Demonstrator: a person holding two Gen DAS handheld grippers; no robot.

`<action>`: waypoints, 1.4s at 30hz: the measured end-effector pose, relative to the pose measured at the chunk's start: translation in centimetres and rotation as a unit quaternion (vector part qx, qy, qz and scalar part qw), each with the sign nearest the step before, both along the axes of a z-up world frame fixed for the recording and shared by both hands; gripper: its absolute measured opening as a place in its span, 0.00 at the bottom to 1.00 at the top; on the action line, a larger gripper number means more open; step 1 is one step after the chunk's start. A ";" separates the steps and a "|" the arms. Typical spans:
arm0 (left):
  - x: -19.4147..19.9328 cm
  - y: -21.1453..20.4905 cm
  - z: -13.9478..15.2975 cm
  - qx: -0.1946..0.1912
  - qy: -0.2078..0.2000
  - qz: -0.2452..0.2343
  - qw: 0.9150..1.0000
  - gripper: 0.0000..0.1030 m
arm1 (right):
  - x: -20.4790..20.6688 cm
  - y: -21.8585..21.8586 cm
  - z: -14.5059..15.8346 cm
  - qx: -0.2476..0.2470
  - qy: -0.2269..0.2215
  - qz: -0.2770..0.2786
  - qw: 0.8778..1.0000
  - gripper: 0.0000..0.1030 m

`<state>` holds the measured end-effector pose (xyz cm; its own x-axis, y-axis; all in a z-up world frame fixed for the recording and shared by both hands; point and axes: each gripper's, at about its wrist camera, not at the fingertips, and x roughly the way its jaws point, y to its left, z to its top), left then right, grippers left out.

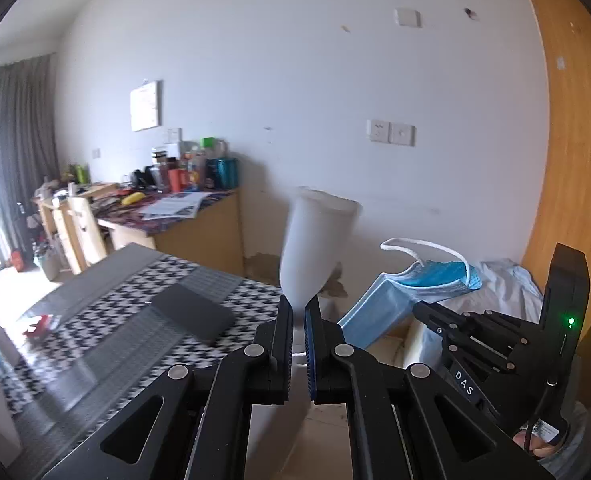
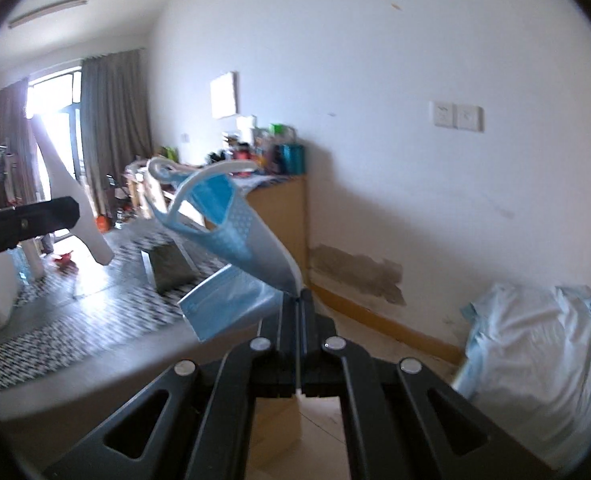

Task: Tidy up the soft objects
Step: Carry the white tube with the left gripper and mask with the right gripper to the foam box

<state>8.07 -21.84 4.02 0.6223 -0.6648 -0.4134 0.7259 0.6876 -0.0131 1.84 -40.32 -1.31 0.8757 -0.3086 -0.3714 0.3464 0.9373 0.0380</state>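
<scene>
The left gripper [image 1: 298,304] has its jaws nearly closed, pinching the narrow lower end of a white soft piece [image 1: 317,240] that stands up above the fingertips and flares wider toward its top. The right gripper [image 2: 298,300] has its jaws pressed together on a blue face mask [image 2: 231,236], which rises up and to the left from the fingertips, its white ear loop [image 2: 199,172] curling at the top. Below and left of both jaws lies a table with a checkered cloth [image 1: 107,320] bearing a dark flat pad [image 1: 193,314].
</scene>
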 end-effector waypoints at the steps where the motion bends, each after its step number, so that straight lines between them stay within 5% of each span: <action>1: 0.1 0.8 0.4 0.000 -0.002 0.005 1.000 0.06 | 0.3 0.6 0.4 0.000 -0.003 0.006 1.000 0.02; 16: 2.0 12.8 3.9 -0.013 -0.027 0.102 0.994 0.06 | 3.7 9.6 5.1 0.007 -0.039 0.116 0.992 0.02; 23: 3.3 18.1 5.4 -0.013 -0.057 0.165 0.985 0.06 | 7.7 13.2 6.5 0.012 -0.055 0.190 0.980 0.02; 31: 4.8 23.9 6.6 -0.020 -0.058 0.248 0.967 0.06 | 14.3 17.5 8.3 0.026 -0.048 0.265 0.963 0.02; 42: 1.5 29.6 4.9 -0.014 -0.067 0.404 0.912 0.06 | 15.6 22.5 9.7 0.020 -0.068 0.384 0.920 0.02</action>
